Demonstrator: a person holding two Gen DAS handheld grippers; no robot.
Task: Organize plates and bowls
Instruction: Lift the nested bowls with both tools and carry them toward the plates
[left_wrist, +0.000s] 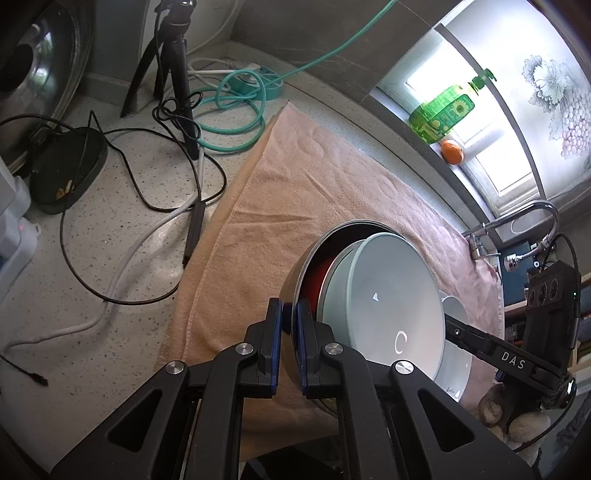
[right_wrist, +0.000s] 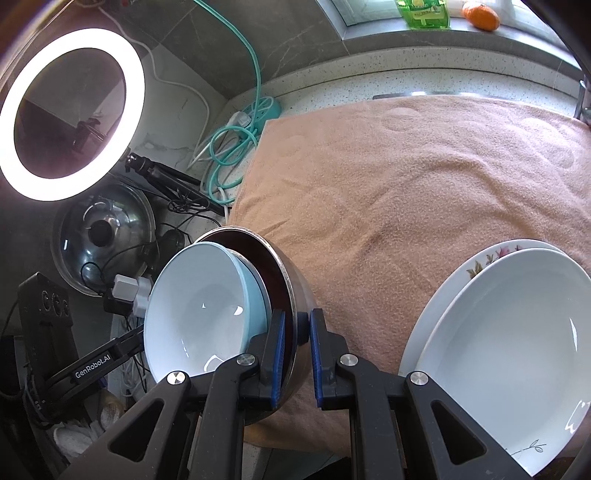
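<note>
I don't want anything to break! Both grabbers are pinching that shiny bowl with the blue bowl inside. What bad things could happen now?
1. The steel bowl is tilted and held only by its thin rim, by the left gripper and the right gripper; it might slip.
2. The blue bowl sits loose inside, leaning out; more tilt could let it slide out.
3. The white plates lie close by; a dropped bowl could hit them.

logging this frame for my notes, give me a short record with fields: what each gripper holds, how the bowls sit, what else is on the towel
left gripper: shut on the steel bowl's rim
right gripper: shut on the same rim, other side
steel bowl: tilted, red inside
light blue bowl: nested in the steel bowl
white plates: stacked, plain one over a flowered one
towel: peach, spread on the speckled counter
</note>
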